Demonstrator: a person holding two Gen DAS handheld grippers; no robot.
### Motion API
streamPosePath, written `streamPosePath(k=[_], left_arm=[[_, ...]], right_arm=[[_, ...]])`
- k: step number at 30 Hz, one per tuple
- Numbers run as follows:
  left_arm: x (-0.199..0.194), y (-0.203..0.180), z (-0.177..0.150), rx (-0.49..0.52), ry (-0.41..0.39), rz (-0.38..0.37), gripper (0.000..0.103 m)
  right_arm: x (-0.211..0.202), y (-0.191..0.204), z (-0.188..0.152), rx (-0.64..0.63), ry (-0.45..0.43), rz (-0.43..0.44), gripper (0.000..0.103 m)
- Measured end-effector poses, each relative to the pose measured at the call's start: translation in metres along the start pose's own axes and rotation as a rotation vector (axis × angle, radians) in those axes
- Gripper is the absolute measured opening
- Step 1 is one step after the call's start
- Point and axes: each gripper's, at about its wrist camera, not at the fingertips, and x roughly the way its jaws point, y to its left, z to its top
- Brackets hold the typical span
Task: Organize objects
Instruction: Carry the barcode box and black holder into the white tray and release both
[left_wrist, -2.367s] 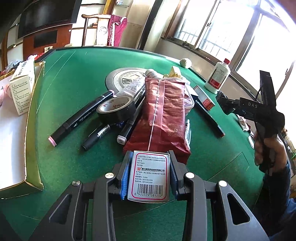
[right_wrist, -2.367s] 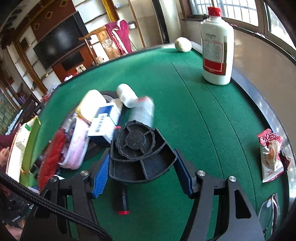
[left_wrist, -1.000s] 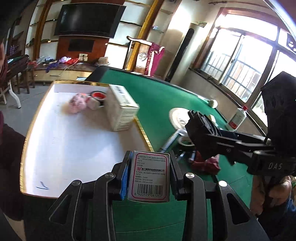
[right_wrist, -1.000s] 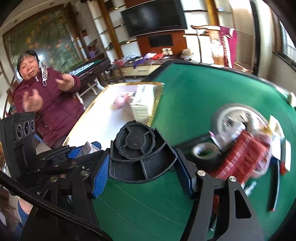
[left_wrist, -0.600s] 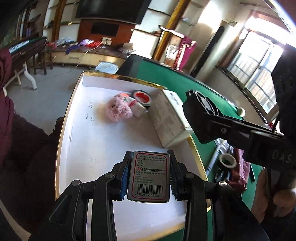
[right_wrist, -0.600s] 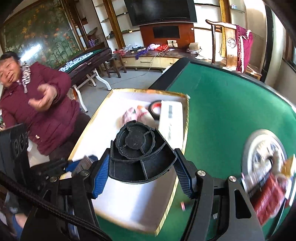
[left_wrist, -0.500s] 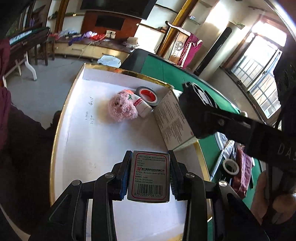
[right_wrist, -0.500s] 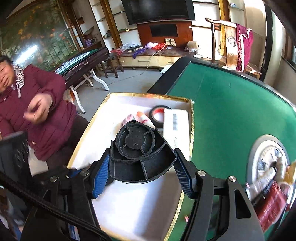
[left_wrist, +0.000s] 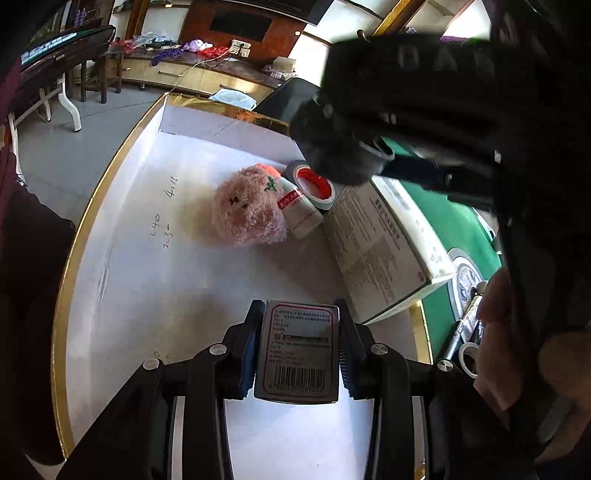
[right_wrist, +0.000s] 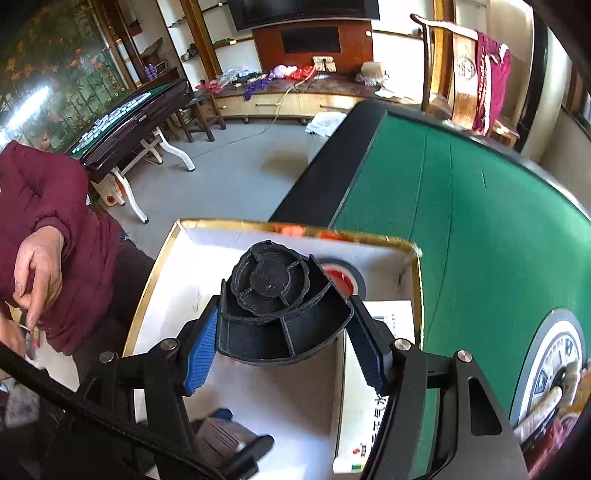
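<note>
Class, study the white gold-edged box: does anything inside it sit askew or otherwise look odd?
Yes. The large white carton leans tilted against the box's right gold rim, its top edge overhanging the green table rather than lying flat. The pink plush toy, small bottle and tape roll huddle together.

Left wrist view: camera mounted behind the left hand-held gripper (left_wrist: 297, 354), looking steeply down along its fingers from close above the white gold-rimmed tray (left_wrist: 110, 177); the right hand-held gripper (left_wrist: 343, 158) crosses the upper right of the frame, near the lens. Right wrist view: camera behind the right hand-held gripper (right_wrist: 280, 332), tilted down over the same tray's (right_wrist: 295, 226) far end, with the green surface (right_wrist: 461, 221) to the right and the room floor beyond. Shared field: the tray, the red-cored tape roll (left_wrist: 314, 182) (right_wrist: 345, 278) and the large white carton (left_wrist: 384, 243) (right_wrist: 373, 398).
</note>
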Motion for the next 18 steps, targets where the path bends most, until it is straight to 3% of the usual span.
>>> streamPosePath(k=[11,18], left_arm=[[0.009,-0.001,-0.001,-0.003,0.011,0.006,0.033],[0.006,-0.006,-0.006,0.007,-0.026,0.033,0.04]], right_arm=[[0.007,0.002,0.012,0.001,0.02,0.005,0.069],[-0.03,-0.021,0.001,0.063,-0.014,0.102,0.07]])
